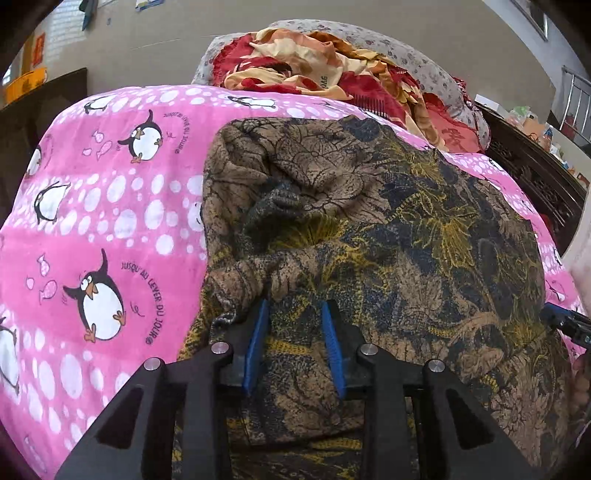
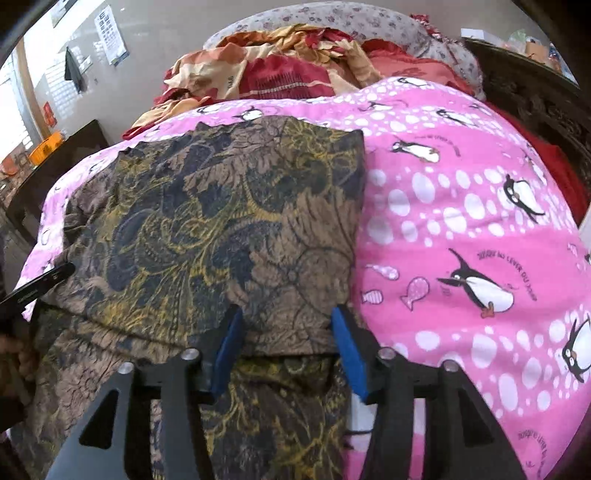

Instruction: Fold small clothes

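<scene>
Starting far left in the left wrist view: got a pink blanket (image 1: pixel 110 206) covering the bed, dotted with white bubbles, little fish and cartoon penguins, each penguin ringed with "JUSQU'AU LEVER DU JOUR" in dark letters. Moving right, seeing the left gripper (image 1: pixel 294 304) tipped down near the blanket's near edge, blue pads (image 1: pixel 256 343) parted just a little, nothing pinched between them, tips right at a rumpled fold of the garment (image 1: pixel 406 229); can't tell if touching or not. Brown, navy and mustard floral print on that one, lying across the middle of the blanket, bunched up on its left side and flatter toward the right. Past the far edge, a heap of red and orange bedding (image 1: pixel 314 70) with a small tag, letters too tiny to make out. Switching to the right wrist view, far left first: a printed sheet on the wall (image 2: pixel 110 33), unreadable. Then the same garment filling the left half, top layer lying flat with a straight right edge. Right gripper (image 2: pixel 288 312) spread wide over the garment's near part, clamping nothing. Further right, more pink penguins, with "LEVER DU JOUR" readable again.
</scene>
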`<state>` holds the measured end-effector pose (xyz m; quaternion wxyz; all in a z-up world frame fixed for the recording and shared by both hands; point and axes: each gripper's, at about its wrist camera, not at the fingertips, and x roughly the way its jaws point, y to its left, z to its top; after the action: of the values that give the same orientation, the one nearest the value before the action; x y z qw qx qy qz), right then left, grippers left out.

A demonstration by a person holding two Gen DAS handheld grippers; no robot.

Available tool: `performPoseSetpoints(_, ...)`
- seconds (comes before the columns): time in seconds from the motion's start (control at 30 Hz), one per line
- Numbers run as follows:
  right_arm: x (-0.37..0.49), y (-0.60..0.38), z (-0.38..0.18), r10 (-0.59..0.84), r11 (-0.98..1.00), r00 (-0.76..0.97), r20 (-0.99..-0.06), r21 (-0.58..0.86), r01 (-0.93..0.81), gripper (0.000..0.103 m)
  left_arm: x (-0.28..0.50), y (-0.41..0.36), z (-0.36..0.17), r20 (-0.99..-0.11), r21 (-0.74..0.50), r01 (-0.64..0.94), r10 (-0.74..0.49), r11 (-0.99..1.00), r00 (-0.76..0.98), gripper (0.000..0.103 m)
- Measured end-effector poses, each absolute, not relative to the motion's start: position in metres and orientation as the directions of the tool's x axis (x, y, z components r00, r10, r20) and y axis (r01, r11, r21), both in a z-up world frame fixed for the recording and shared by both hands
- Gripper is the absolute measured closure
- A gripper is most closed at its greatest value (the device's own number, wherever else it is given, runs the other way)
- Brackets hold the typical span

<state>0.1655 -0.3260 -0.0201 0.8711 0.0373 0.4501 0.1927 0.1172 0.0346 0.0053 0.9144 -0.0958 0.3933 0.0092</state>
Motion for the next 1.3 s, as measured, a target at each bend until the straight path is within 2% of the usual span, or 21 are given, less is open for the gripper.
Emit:
performPoseSetpoints(0.07, 0.171, -0.323, -0.019, 0.365, 0.921, 0.489, -0.793, 0.23, -0.314, 0.039, 0.117, 0.035, 0.005, -0.719, -0.169, -0.092, -0.059, 0.981, 0.692, 0.092)
performPoseSetpoints(0.13, 0.178, -0.316, -0.008, 0.288, 0.948, 0.505, -0.813, 0.166, -0.272, 0.051, 0.117, 0.037, 0.003, -0.718, -0.186, -0.094, -0.07, 0.978, 0.692, 0.092)
performPoseSetpoints(0.2, 0.187, -0.312, 0.014, 0.264, 0.96, 0.593, -0.76, 0.146, -0.24, 0.053, 0.116, 0.037, 0.004, -0.72, -0.178, -0.097, -0.062, 0.979, 0.691, 0.093)
performPoseSetpoints(0.3, 0.217, -0.302, 0.027, 0.366, 0.929, 0.616, -0.698, 0.233, -0.289, 0.06, 0.115, 0.034, 0.004, -0.722, -0.164, -0.099, -0.051, 0.982, 0.69, 0.092)
performPoseSetpoints(0.37, 0.241, -0.29, 0.011, 0.384, 0.916, 0.58, -0.719, 0.219, -0.336, 0.061, 0.115, 0.035, 0.005, -0.72, -0.177, -0.098, -0.061, 0.979, 0.691, 0.093)
performPoseSetpoints(0.4, 0.251, -0.287, -0.003, 0.347, 0.926, 0.555, -0.756, 0.183, -0.33, 0.062, 0.116, 0.037, 0.005, -0.719, -0.187, -0.097, -0.068, 0.978, 0.692, 0.093)
performPoseSetpoints(0.43, 0.259, -0.289, -0.018, 0.332, 0.931, 0.535, -0.776, 0.179, -0.318, 0.056, 0.116, 0.038, 0.004, -0.718, -0.193, -0.097, -0.073, 0.976, 0.692, 0.093)
performPoseSetpoints(0.5, 0.264, -0.3, -0.027, 0.385, 0.919, 0.532, -0.754, 0.264, -0.292, 0.056, 0.116, 0.037, 0.004, -0.718, -0.189, -0.098, -0.07, 0.977, 0.692, 0.093)
performPoseSetpoints(0.6, 0.258, -0.291, -0.019, 0.337, 0.937, 0.544, -0.768, 0.214, -0.278, 0.057, 0.116, 0.037, 0.004, -0.719, -0.183, -0.101, -0.063, 0.978, 0.692, 0.093)
performPoseSetpoints(0.67, 0.248, -0.28, -0.002, 0.322, 0.942, 0.574, -0.753, 0.193, -0.274, 0.07, 0.116, 0.037, 0.004, -0.72, -0.174, -0.103, -0.055, 0.979, 0.691, 0.093)
performPoseSetpoints(0.77, 0.218, -0.24, 0.019, 0.416, 0.902, 0.591, -0.692, 0.229, -0.367, 0.07, 0.117, 0.035, 0.005, -0.723, -0.159, -0.106, -0.043, 0.982, 0.69, 0.093)
performPoseSetpoints(0.87, 0.201, -0.183, 0.011, 0.436, 0.879, 0.543, -0.717, 0.212, -0.427, 0.07, 0.117, 0.035, 0.005, -0.722, -0.165, -0.105, -0.047, 0.981, 0.69, 0.093)
performPoseSetpoints(0.93, 0.201, -0.156, -0.011, 0.361, 0.895, 0.536, -0.763, 0.123, -0.428, 0.065, 0.117, 0.035, 0.005, -0.723, -0.17, -0.106, -0.051, 0.98, 0.689, 0.093)
performPoseSetpoints(1.0, 0.195, -0.143, -0.017, 0.299, 0.903, 0.593, -0.748, 0.021, -0.428, 0.065, 0.117, 0.035, 0.005, -0.723, -0.171, -0.106, -0.051, 0.98, 0.689, 0.093)
performPoseSetpoints(1.1, 0.185, -0.148, -0.002, 0.299, 0.909, 0.579, -0.759, 0.042, -0.415, 0.066, 0.117, 0.035, 0.005, -0.722, -0.174, -0.107, -0.053, 0.979, 0.69, 0.093)
performPoseSetpoints(1.2, 0.156, -0.163, 0.018, 0.352, 0.903, 0.598, -0.72, 0.094, -0.418, 0.065, 0.117, 0.036, 0.005, -0.72, -0.178, -0.107, -0.055, 0.978, 0.691, 0.093)
performPoseSetpoints(1.3, 0.132, -0.169, 0.0, 0.348, 0.9, 0.552, -0.758, 0.104, -0.424, 0.064, 0.117, 0.036, 0.005, -0.721, -0.174, -0.108, -0.052, 0.979, 0.691, 0.093)
